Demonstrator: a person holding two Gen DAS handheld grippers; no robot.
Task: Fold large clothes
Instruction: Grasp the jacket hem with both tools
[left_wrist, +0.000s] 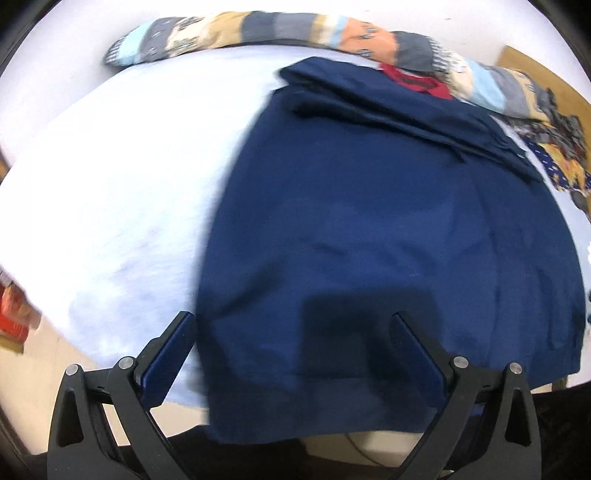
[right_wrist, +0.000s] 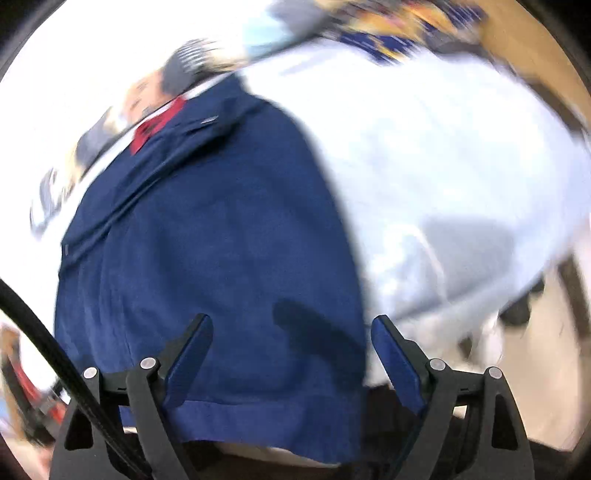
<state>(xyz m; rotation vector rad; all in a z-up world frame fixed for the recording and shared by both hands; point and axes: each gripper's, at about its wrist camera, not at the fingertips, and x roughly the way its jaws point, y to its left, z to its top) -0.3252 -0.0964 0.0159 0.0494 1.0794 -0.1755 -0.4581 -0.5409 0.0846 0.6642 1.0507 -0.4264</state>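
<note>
A navy blue garment (left_wrist: 369, 221) lies spread on a pale sheet (left_wrist: 110, 177), with folded layers at its far end and a red collar piece (left_wrist: 413, 79) showing there. My left gripper (left_wrist: 293, 317) hovers open over the garment's near hem, nothing between its fingers. In the blurred right wrist view the same garment (right_wrist: 207, 240) fills the left half. My right gripper (right_wrist: 291, 321) stands wide above the garment's right edge near the hem, with no cloth pinched between its blue pads.
A striped, patterned blanket (left_wrist: 258, 29) runs along the far side of the sheet. A wooden surface (left_wrist: 535, 74) shows at the far right. Red boxes (left_wrist: 14, 317) sit at the left edge. A black cable (right_wrist: 44, 339) crosses the right wrist view at lower left.
</note>
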